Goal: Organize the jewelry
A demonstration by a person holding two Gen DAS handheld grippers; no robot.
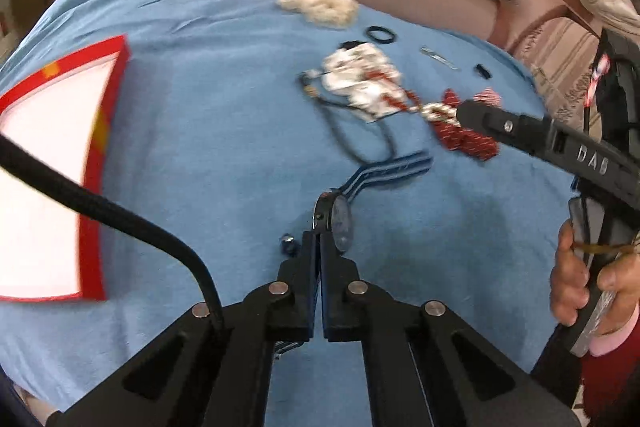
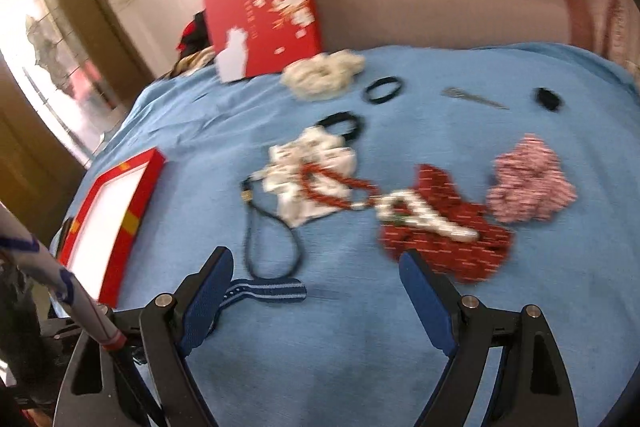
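My left gripper [image 1: 320,227] is shut on a wristwatch [image 1: 340,225]; its blue striped strap [image 1: 394,173] trails on the blue cloth [image 1: 224,131]. The strap also shows in the right wrist view [image 2: 266,291]. My right gripper [image 2: 316,281] is open and empty, low over the cloth, near a red scrunchie [image 2: 448,247] with a pearl clip [image 2: 420,215] on it. A red bead necklace [image 2: 332,187] lies on a white pouch [image 2: 312,175]. A black cord necklace [image 2: 272,247] lies beside it. An open red box [image 1: 44,171] with white lining sits at the left.
A pink scrunchie [image 2: 528,179], cream scrunchie [image 2: 320,75], black hair ties [image 2: 382,89], a metal clip [image 2: 472,98] and a small black item [image 2: 547,99] lie further back. The red box lid [image 2: 264,19] leans against a sofa [image 2: 440,3]. A small dark bead [image 1: 287,242] lies by the left fingers.
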